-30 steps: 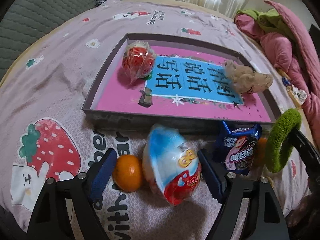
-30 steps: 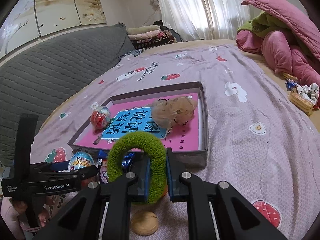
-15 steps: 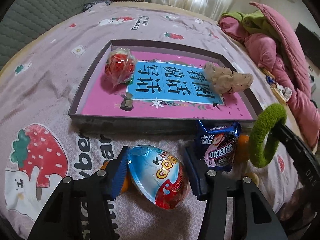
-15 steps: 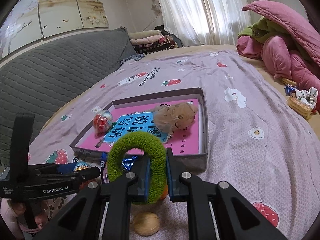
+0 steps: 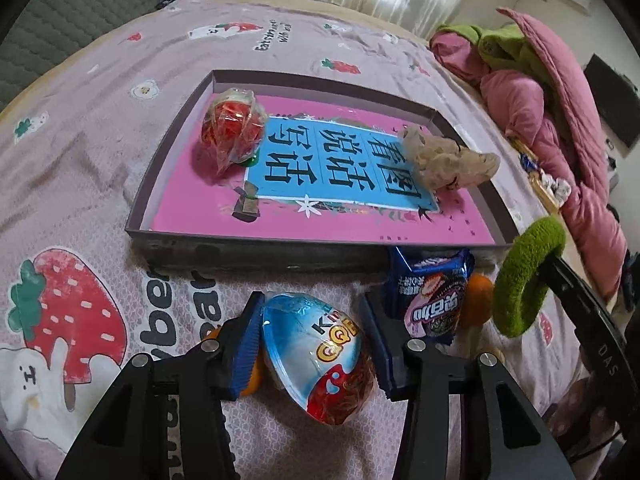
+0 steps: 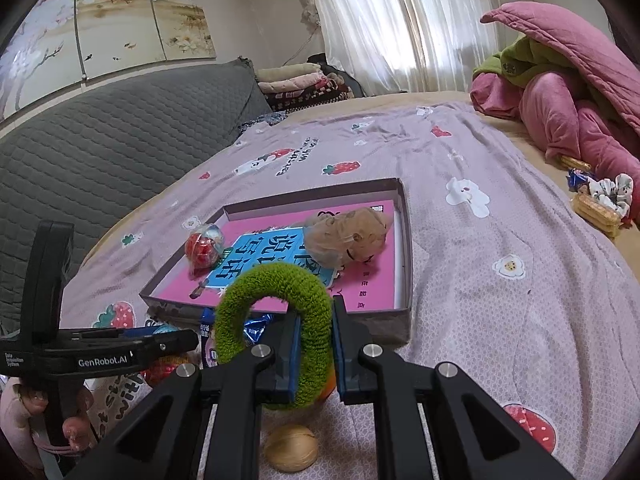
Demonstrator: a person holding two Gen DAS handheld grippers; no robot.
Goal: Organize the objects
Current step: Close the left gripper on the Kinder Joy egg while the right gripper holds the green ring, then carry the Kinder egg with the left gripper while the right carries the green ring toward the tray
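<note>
Closing in over the last second, the left gripper is now pressing both blue pads against the chocolate egg, which is lying on the bedspread just in front of the box lid. Beside it, the right gripper is pinching the green hair tie tightly, nearly shut, holding it upright above the bedspread.

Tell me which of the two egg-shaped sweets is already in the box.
The red one in crinkly clear wrap, at the box's far-left corner; the blue-and-red one sits outside.
</note>
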